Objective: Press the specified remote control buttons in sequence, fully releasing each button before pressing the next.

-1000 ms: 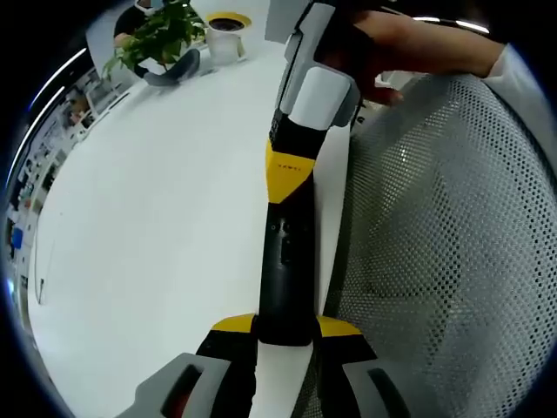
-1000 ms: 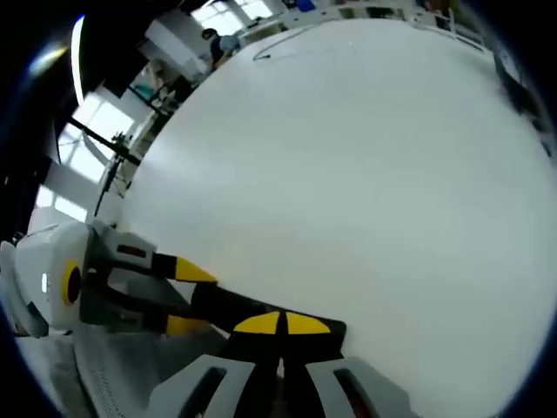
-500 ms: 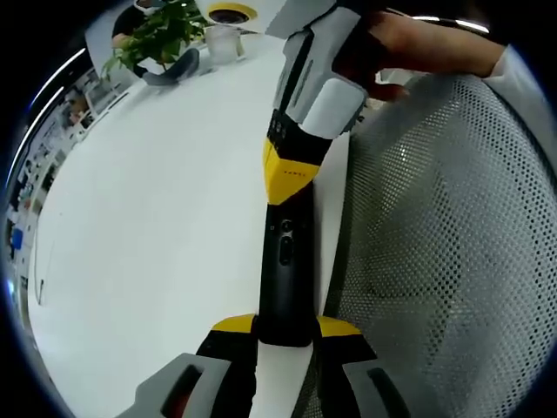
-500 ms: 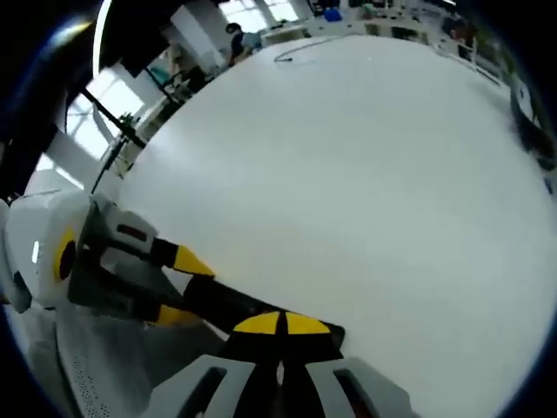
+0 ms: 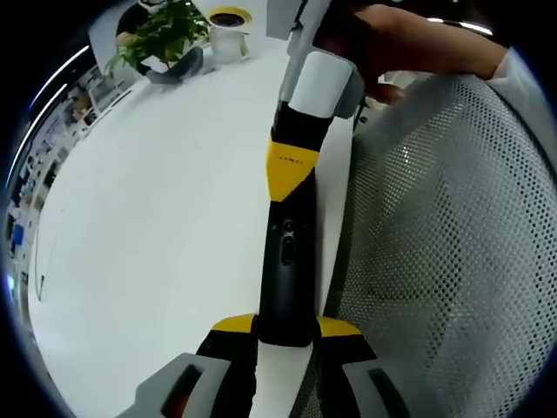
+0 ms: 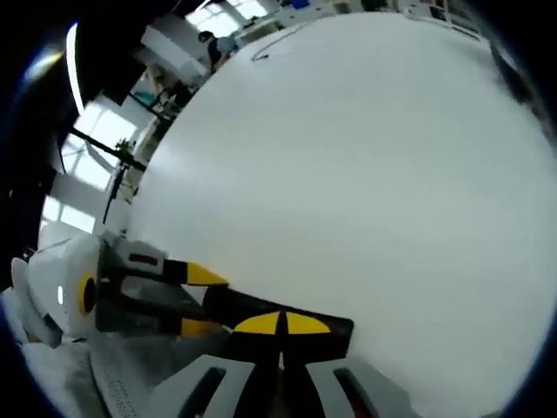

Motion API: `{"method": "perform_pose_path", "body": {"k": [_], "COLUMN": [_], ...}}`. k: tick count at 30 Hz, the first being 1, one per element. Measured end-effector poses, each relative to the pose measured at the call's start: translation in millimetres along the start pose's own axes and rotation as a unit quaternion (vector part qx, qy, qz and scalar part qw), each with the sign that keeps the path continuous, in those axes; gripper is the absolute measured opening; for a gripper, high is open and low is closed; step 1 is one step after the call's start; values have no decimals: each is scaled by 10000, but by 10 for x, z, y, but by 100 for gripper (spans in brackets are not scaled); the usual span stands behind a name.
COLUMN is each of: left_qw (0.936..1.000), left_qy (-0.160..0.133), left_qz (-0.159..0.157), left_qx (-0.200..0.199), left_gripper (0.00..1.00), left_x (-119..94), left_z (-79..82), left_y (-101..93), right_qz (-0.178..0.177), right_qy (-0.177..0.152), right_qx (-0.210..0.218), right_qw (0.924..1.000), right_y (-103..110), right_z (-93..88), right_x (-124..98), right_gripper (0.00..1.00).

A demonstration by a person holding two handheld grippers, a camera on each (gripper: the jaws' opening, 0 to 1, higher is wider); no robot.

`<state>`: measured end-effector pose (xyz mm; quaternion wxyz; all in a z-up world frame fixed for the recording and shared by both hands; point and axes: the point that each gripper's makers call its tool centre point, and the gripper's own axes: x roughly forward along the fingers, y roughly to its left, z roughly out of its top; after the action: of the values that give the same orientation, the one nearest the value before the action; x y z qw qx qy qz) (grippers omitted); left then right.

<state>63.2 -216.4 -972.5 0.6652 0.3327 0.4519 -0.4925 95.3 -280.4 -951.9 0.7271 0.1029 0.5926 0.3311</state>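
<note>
Left gripper [image 5: 285,329]: jaws closed onto the near end of a black remote control [image 5: 285,266], which runs straight out from between the yellow-tipped fingers [image 5: 231,326], button face toward the camera, two small buttons visible midway along it. Beyond the fingers, at the remote's far end, the right gripper [image 5: 293,170] comes in with its yellow tips brought together, the joined tip resting on the upper part of the remote's face; which button lies under it cannot be told. A hand [image 5: 409,43] grips the body of that gripper farther out. The remote hangs over the edge of a white table [image 5: 148,218], table to the left of the fingers, a grey mesh chair back [image 5: 444,261] to the right. Far past the fingertips on the table: a potted plant [image 5: 161,35] and a white cup [image 5: 228,39] with a yellow rim. Right gripper view: the right gripper [image 6: 280,324] has its jaws closed flat against each other, nothing between them, with the tips touching the remote control [image 6: 252,305]. To the left of these fingers the left gripper [image 6: 178,300] clamps the remote's other end.
</note>
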Motion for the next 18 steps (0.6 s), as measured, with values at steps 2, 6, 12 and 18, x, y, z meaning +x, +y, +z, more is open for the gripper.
{"method": "perform_pose_path", "body": {"k": [2,6,12,18], "left_qw": [10000,10000,10000,10000], "left_qy": [17,16,34,41], "left_qz": [-1,3,-12,-16], "left_qx": [9,16,37,76], "left_gripper": [24,24,24,24], "left_x": [0,1,4,7], "left_z": [-1,-2,-5,-1], "left_y": [-1,-3,-7,-6], "right_qz": [106,106,5,15], "right_qy": [90,123,413,372], "right_qx": [126,148,35,58], "right_qw": [9998,9998,9991,9993], "right_y": [23,28,27,30], "right_z": [-25,-42,-150,-147], "right_x": [8,19,80,68], "right_gripper": [0,0,0,0]}}
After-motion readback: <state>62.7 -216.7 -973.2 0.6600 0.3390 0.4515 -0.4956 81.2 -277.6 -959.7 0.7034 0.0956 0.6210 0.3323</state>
